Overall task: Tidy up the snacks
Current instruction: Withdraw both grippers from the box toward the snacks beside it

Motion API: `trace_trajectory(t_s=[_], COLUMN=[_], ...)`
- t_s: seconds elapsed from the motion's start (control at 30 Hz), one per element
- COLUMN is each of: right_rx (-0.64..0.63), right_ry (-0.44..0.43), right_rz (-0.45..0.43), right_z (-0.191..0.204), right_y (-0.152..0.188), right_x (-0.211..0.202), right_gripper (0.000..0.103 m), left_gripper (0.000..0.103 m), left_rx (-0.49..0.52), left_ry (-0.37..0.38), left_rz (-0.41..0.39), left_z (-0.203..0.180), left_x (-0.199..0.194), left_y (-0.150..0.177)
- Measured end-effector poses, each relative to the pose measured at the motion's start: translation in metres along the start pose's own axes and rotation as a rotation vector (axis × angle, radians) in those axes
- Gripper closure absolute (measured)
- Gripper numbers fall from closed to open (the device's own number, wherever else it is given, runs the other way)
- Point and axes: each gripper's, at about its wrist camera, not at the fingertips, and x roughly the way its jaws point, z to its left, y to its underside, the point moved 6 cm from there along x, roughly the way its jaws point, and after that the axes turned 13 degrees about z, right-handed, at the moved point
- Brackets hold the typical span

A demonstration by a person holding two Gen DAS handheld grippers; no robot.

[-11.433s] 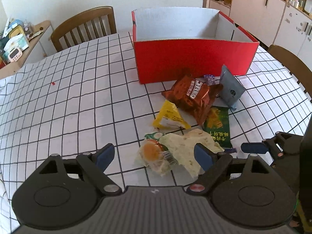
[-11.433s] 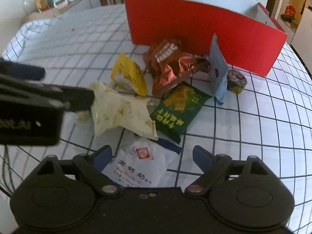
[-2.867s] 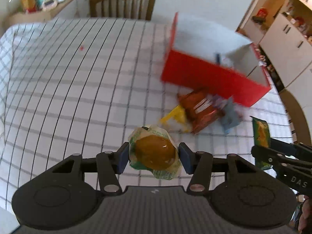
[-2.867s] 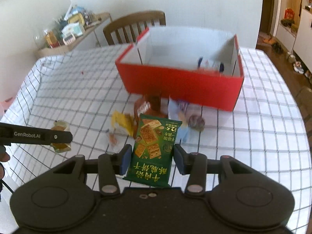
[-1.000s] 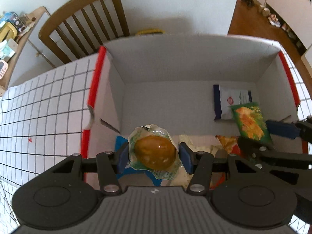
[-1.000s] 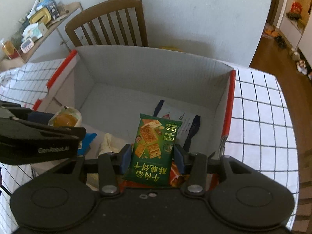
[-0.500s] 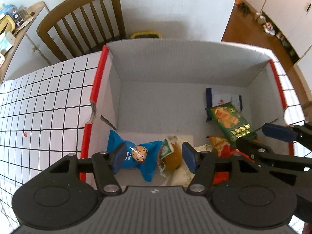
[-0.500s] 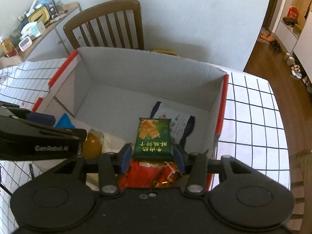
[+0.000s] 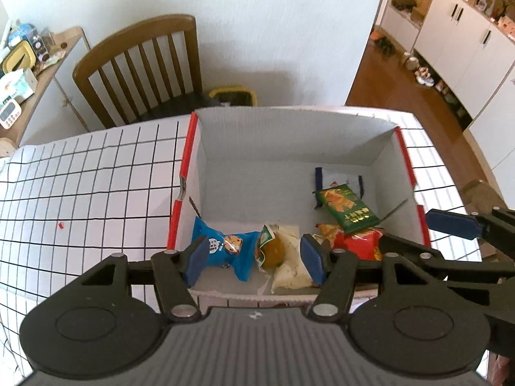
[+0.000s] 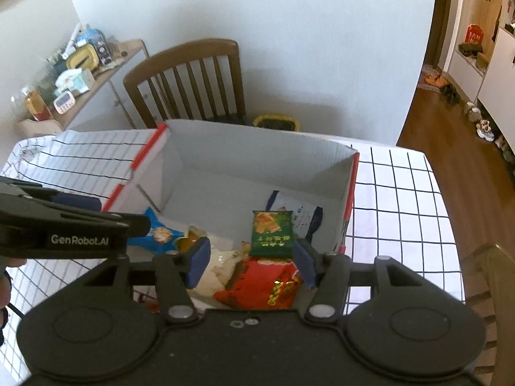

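Note:
The red box (image 9: 180, 173) with white inner walls stands on the checked table. In it lie a blue cookie packet (image 9: 225, 246), a round orange snack in clear wrap (image 9: 273, 251), a pale packet (image 9: 289, 257), a red packet (image 9: 360, 243), a green cracker packet (image 9: 346, 207) and a white packet (image 9: 341, 180). My left gripper (image 9: 254, 259) hangs open above the box's near end, holding nothing. My right gripper (image 10: 251, 263) is above the red packet (image 10: 264, 283) and the green cracker packet (image 10: 272, 231); its jaws are opening, with nothing pressed between them.
A wooden chair (image 9: 141, 67) and a yellow bin (image 9: 233, 95) stand behind the box. A cluttered side shelf (image 10: 83, 61) is at the far left. White cabinets (image 9: 463, 38) line the right. Another chair's back (image 10: 492, 276) rises at the table's right edge.
The left gripper let the orange snack drop into the box, and the right let the green packet fall onto the red one. Both grippers have risen and their jaws stand wider.

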Motion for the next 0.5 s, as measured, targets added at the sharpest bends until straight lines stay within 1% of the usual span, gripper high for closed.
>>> trace_trajectory(t_s=[0.27, 0.4, 0.5], right_rx=[-0.010, -0.015, -0.026], right_ry=[-0.029, -0.052, -0.060], right_rz=[-0.067, -0.091, -0.108], right_z=[0.021, 0.029, 0.037], right_y=[0.017, 0.029, 0.040], right_x=[-0.035, -0.049, -0.059], right_gripper=[0.041, 0.041, 0.040], left_gripper=[0.041, 0.041, 0.037], left_rx=[0.018, 0.031, 0.033], left_ry=[0.029, 0.042, 0.055], left_rz=[-0.086, -0.119, -0.144], left_z=[0.006, 0.010, 0.015], left_x=[-0.046, -0.062, -0.071], left_y=[0.027, 0.046, 0.062])
